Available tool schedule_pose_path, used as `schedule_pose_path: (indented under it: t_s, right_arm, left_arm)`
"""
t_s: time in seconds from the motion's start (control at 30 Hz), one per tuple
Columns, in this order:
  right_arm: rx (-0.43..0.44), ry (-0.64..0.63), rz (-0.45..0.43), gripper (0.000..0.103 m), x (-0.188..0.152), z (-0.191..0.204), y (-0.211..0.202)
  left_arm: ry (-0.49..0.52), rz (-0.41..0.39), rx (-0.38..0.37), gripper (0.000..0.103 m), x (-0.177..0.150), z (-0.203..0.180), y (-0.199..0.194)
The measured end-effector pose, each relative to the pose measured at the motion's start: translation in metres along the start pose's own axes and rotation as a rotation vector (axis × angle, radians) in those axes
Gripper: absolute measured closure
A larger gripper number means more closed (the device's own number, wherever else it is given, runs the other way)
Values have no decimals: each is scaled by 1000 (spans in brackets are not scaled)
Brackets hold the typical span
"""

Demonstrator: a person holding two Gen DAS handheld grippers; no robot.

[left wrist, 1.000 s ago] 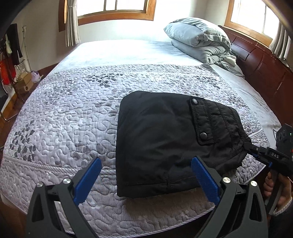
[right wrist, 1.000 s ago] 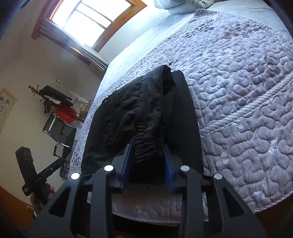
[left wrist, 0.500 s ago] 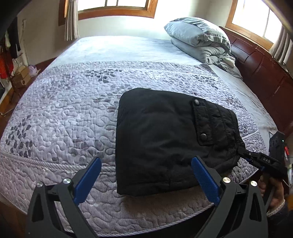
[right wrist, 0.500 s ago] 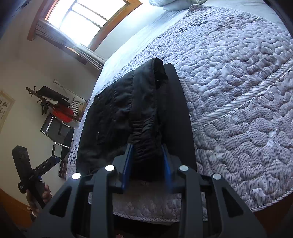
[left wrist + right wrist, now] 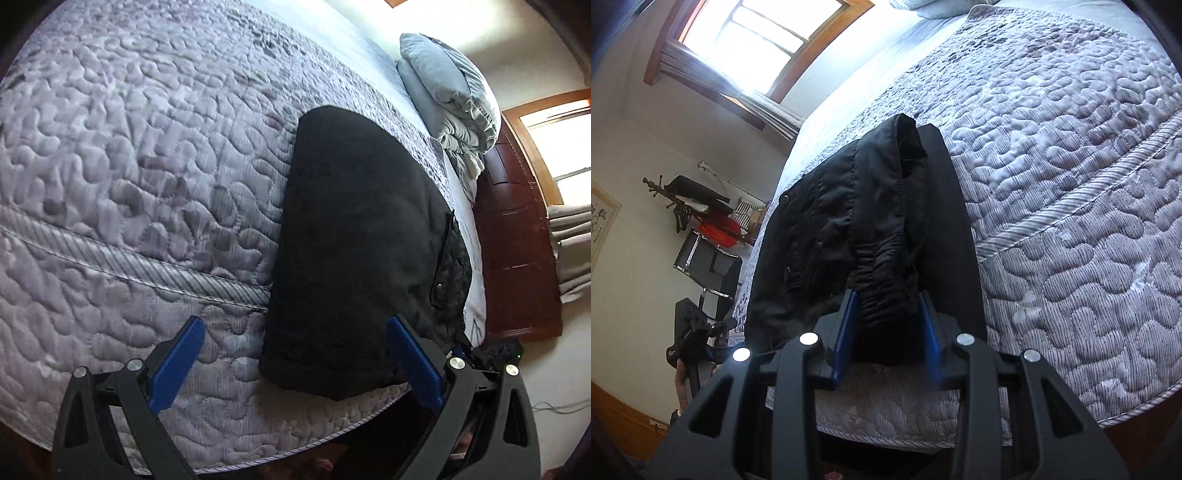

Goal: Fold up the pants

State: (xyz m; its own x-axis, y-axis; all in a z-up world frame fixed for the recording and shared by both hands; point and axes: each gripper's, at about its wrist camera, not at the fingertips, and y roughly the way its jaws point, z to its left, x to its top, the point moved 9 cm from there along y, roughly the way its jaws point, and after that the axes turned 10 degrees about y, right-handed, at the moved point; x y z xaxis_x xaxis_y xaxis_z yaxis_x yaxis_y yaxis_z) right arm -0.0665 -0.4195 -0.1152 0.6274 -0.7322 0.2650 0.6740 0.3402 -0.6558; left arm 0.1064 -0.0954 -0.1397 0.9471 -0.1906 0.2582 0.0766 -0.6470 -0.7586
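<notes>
Black pants (image 5: pixel 354 236) lie folded into a thick bundle near the front edge of a bed with a grey quilted cover (image 5: pixel 129 166). My left gripper (image 5: pixel 295 354) is open and empty, low at the bed edge, with the bundle's near corner between its blue fingers. My right gripper (image 5: pixel 886 325) is shut on the gathered elastic waistband of the pants (image 5: pixel 882 229) at the bundle's right end. The right gripper's body shows at the lower right of the left wrist view (image 5: pixel 495 350).
A folded grey duvet (image 5: pixel 450 96) lies at the head of the bed beside a dark wooden headboard (image 5: pixel 517 240). A coat stand, red item and black chair (image 5: pixel 709 251) stand by the far wall. The bed edge (image 5: pixel 960 432) is just below both grippers.
My left gripper has dropped low and tilted toward the bundle's near left corner, much closer to the quilt. My right gripper stays shut on the waistband, hardly moved.
</notes>
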Motion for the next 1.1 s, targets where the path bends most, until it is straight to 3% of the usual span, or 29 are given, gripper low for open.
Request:
schedule_pose_path:
  t_s: [0.17,0.33,0.47,0.63,0.7,0.73,0.87,0.97,1.1]
  right_arm:
    - [-7,-1,6,68,2,0,2]
    - [-10,-4,11,66,4,0,4]
    - [-15,-6,18,63,8,-2,6]
    - [-20,-14,17,62,11,-1,6]
    - [-26,-12,14,59,12,-3,6]
    - [-27,-10,15,57,13,-4,6]
    - [-46,-10,14,47,18,-9,6]
    - [-79,-12,3,23,22,-9,3]
    - [-82,-24,-30,11,29,-7,-14]
  left_arm:
    - [-30,72,-157,4,2,-15,22]
    - [-62,144,-203,4,1,-18,50]
    - [-69,139,-237,4,8,-24,57]
    - [-50,94,-179,21,11,-32,49]
    - [-58,65,-208,38,8,-37,40]
    - [-78,49,-239,42,6,-40,36]
    - [-130,26,-245,48,-9,-37,38]
    - [-135,10,-220,48,-13,-30,42]
    - [-136,8,-224,48,-12,-29,42]
